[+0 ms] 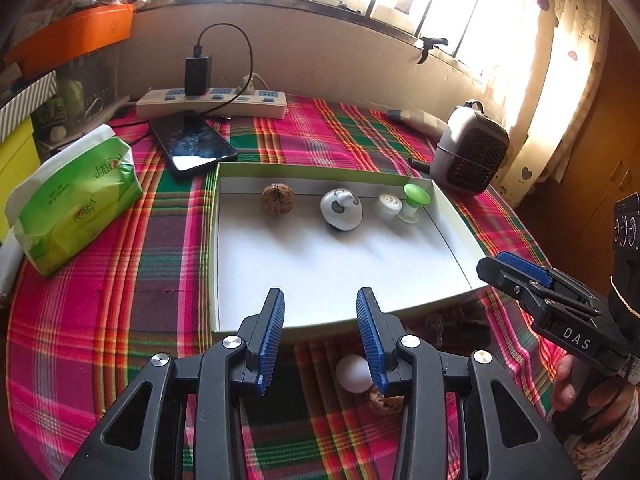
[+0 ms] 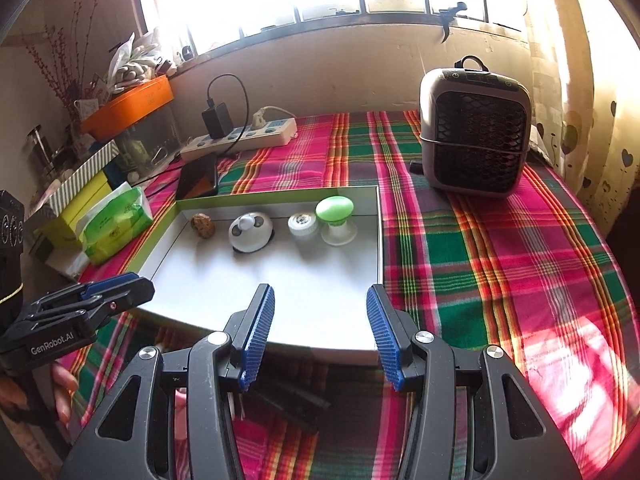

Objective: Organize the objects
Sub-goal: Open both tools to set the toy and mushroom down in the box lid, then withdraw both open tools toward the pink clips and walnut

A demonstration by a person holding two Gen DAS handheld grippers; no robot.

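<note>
Plaid cloth (image 1: 120, 300) in pink, green and red covers the table under a bright window; a power strip (image 1: 212, 102), phone (image 1: 192, 146), tissue pack (image 1: 76, 200) and small grey heater (image 2: 476, 132) sit around the edges. Shallow white tray (image 1: 320, 272) lies just ahead of both tongs. Along its far wall, well ahead of the tips, four items stand in a row: walnut (image 1: 277, 199), white dome-shaped gadget (image 1: 341, 210), small white cap (image 1: 389, 205), green-topped piece (image 1: 416, 202). Judged placed. Left gripper (image 1: 320, 340): jaws parted, nothing between the pads, hovering over the tray's near edge. Right gripper (image 2: 320, 336): jaws parted wider, likewise empty, over the same near edge, further to the right. Remaining outside the tray, on the cloth below and behind the left tips: a white ball (image 1: 354, 372) and, touching it, a second walnut (image 1: 384, 402), part-hidden by the right-hand jaw. A dark flat object (image 2: 288, 400) lies under the right tongs; identity unclear. Estimate: roughly over half done; at least two or three pieces left to lift in.
</note>
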